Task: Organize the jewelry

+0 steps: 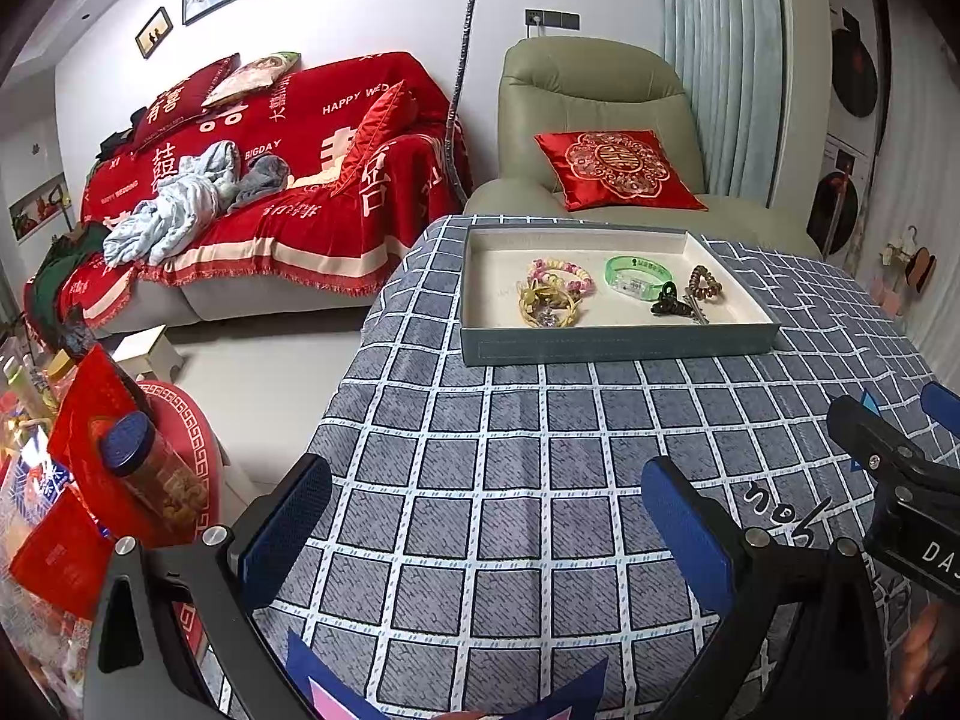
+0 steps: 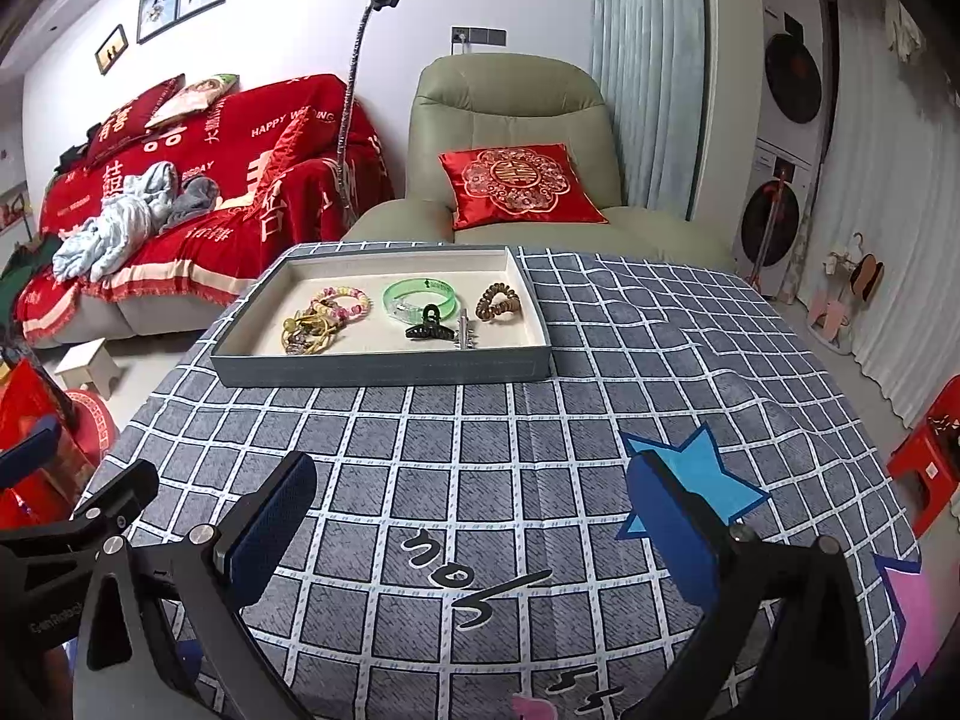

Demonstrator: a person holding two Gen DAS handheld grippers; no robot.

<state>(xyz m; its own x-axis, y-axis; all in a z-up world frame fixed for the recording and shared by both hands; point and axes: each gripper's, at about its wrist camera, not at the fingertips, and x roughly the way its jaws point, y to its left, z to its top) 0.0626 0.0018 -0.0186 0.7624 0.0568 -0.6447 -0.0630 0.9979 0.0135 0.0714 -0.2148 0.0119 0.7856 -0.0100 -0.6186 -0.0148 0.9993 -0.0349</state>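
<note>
Left wrist view first, going left to right: red sofa throw (image 1: 336, 180) in the upper left, with "HAPPY WED…", "BIGDAY" and big white Chinese characters readable on it. Then the tray (image 1: 618, 345) up in the centre-right, sitting on the checked tablecloth (image 1: 480, 480). Inside it, from the left: gold bangles (image 1: 549, 303) tangled with a pink beaded bracelet (image 1: 564, 273), a green wristband (image 1: 637, 273), a black claw clip (image 1: 667, 302), a brown coil hair tie (image 1: 707, 284). Left gripper (image 1: 486, 534) low in the frame, fingers spread wide, nothing between them, well short of the tray. Part of the other tool at the right edge, lettering "DA…" cut off.

Right wrist view: same tray (image 2: 384, 369) in the upper-left-centre, silver spiky clip (image 2: 463, 331) just beside the claw clip (image 2: 431, 324). Right gripper (image 2: 474, 534) also gaping and empty, over black script on the cloth, unreadable. Faint lettering on the left tool, too blurry.

Likely trouble from here:
- Bangles and beads overlapping, so grabbing one probably drags the other along.
- Claw clip touching the silver one, same story.
- Thin bangles lying flat, easy to slip off wide pads.
- Low tray wall easy to bump on the way in, shoving the whole tray across the cloth.
</note>
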